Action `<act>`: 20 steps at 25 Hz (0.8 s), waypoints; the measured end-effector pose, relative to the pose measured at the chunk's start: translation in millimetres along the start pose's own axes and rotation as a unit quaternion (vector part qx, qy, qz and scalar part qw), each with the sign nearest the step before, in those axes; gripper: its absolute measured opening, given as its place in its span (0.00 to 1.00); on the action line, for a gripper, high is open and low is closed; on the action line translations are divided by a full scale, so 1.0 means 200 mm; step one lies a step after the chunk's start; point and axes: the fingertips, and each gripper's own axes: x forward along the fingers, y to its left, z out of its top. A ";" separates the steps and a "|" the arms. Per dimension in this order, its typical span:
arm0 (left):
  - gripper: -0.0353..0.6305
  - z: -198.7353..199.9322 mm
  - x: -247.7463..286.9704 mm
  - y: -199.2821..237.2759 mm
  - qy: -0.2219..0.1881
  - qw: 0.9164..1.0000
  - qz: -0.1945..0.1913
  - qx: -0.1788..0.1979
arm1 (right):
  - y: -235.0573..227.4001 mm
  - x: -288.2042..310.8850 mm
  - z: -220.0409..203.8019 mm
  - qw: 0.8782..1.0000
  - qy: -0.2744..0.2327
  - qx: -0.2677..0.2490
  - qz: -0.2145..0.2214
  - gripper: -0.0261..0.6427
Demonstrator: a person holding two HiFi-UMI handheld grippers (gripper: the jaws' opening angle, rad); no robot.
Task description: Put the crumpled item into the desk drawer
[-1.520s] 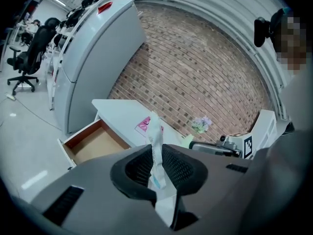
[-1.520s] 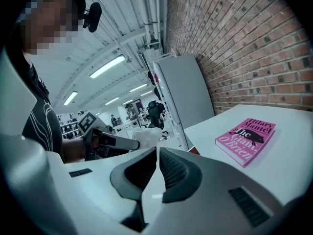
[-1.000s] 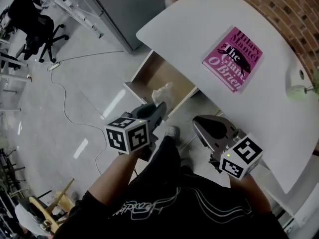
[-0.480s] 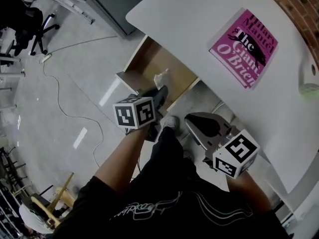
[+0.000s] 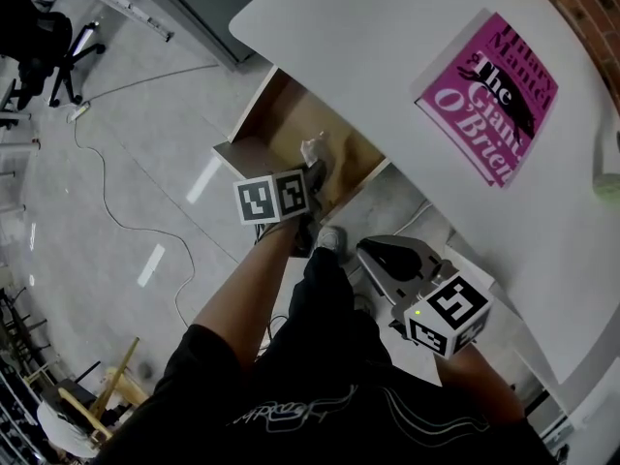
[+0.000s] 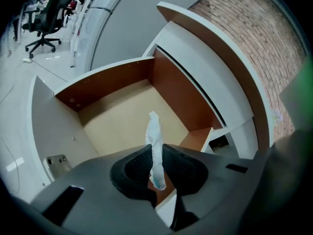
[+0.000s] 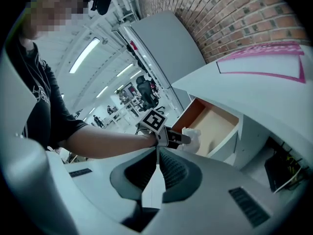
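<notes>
I judge the task to be more than half done. The drawer (image 5: 254,132) under the counter (image 5: 387,27) stands open, and my left gripper (image 5: 312,174) holds the crumpled item (image 5: 312,147) over its inside. The jaws are narrow and pinch this white thing between the pads. It is not yet released, so what is left is to bring it lower, part the jaws and let it fall on the drawer floor. My right gripper (image 5: 380,252) waits near my body, apart from the drawer. Its jaws are pressed together and there is nothing between them.

The left gripper view gives what the head view cannot: the crumpled item (image 6: 154,146) stands up between the jaws as a thin strip, and behind it the drawer (image 6: 122,126) looks bare inside.

The right gripper view shows the scene from the side: the left gripper (image 7: 183,138) with a white lump at its tip, in front of the drawer opening. Only the head view shows the pink book (image 5: 489,95) lying on the counter.
</notes>
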 end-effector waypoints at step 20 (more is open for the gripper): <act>0.51 0.04 0.21 0.22 0.005 0.996 0.077 -0.034 | -0.07 0.07 -0.07 1.000 0.006 0.022 -0.006 0.11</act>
